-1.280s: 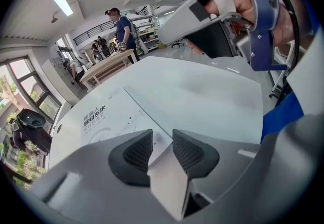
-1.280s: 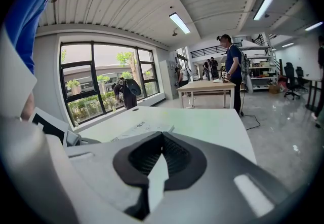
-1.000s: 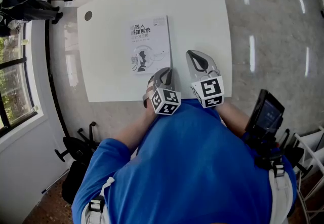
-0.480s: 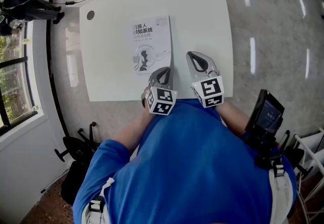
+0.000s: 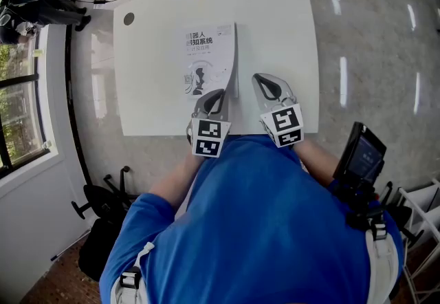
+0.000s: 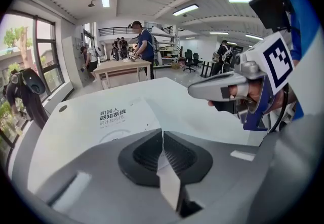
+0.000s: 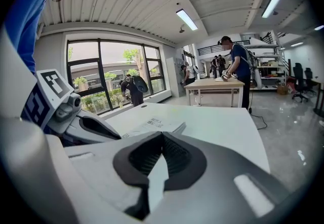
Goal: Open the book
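Note:
A white-covered book (image 5: 206,55) with black print lies on the white table (image 5: 275,14), left of the middle. Its front cover (image 6: 121,116) is raised along the right edge. My left gripper (image 5: 214,94) is shut on the cover's near right corner, and a white strip of cover shows between its closed pads (image 6: 162,134). My right gripper (image 5: 263,79) hovers just right of the book, its jaws shut with nothing in them (image 7: 162,136). The right gripper view shows the book (image 7: 154,126) ahead and the left gripper (image 7: 96,126) at the left.
A cable runs along the table's far edge, and a round hole (image 5: 128,18) sits at its far left corner. Windows and a black object (image 5: 34,3) are at the left. A dark device (image 5: 361,155) hangs at my right side. People stand at a wooden table (image 6: 121,66) far off.
My left gripper closed on the cover's near right corner and rose toward me with it, so the cover's right edge lifted off the book. The right gripper shifted slightly.

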Demonstrator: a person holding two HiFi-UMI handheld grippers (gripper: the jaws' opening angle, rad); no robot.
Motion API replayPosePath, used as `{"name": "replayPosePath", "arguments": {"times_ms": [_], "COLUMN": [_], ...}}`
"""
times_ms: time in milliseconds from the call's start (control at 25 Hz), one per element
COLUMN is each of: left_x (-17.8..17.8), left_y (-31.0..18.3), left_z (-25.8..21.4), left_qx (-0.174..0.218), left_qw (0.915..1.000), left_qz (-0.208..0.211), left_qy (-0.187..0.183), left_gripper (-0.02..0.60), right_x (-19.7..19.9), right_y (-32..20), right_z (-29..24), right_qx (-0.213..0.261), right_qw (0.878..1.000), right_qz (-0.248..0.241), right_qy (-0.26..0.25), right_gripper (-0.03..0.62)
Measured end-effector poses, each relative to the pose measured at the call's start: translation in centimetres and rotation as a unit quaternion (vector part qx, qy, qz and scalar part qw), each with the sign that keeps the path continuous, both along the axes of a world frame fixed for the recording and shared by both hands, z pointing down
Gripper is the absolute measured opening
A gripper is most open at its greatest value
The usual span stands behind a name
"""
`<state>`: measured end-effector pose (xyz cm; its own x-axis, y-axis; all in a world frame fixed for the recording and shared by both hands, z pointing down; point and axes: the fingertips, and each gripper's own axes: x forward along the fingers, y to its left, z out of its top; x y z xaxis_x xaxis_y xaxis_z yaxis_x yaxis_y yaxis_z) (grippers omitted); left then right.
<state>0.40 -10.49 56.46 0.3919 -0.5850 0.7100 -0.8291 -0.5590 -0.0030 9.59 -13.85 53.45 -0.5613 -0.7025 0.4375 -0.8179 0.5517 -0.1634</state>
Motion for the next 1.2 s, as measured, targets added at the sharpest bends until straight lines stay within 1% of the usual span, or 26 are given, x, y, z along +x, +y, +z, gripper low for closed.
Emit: {"name": "replayPosePath", "arguments": {"times_ms": [200,360,480,680,960,1080,1200], "left_x": [-2.0,-3.4,-3.7,-3.9,-4.1,-4.6,-5.4], "left_y": [-0.1,0.0,0.1,0.4,0.3,0.1,-0.1], "left_z": [-1.3,-2.0,-2.3,-2.2,-3.1,-3.7,-4.4], "left_qx": [0.002,0.003,0.005,0.006,0.008,0.01,0.013], "left_qw": [0.9994,0.9983,0.9979,0.9977,0.9968,0.9959,0.995], "left_qz": [-0.027,-0.045,-0.048,-0.046,-0.05,-0.058,-0.064], "left_qy": [0.024,0.037,0.043,0.049,0.061,0.069,0.076], "left_gripper": [0.015,0.015,0.015,0.015,0.015,0.015,0.015], "right_x": [-1.3,-3.1,-4.9,-7.9,-9.5,-10.4,-11.3], "right_y": [0.9,1.9,2.7,4.0,4.5,5.1,6.0], "right_z": [0.3,1.2,2.3,4.3,5.3,7.1,9.5], "right_qx": [-0.012,-0.025,-0.03,-0.039,-0.048,-0.059,-0.079], "right_qw": [0.999,0.997,0.992,0.979,0.972,0.96,0.939], "right_qz": [-0.029,-0.069,-0.113,-0.18,-0.203,-0.234,-0.274], "right_qy": [0.008,0.021,0.043,0.092,0.112,0.144,0.193], "right_gripper": [0.003,0.003,0.003,0.003,0.003,0.003,0.003]}}
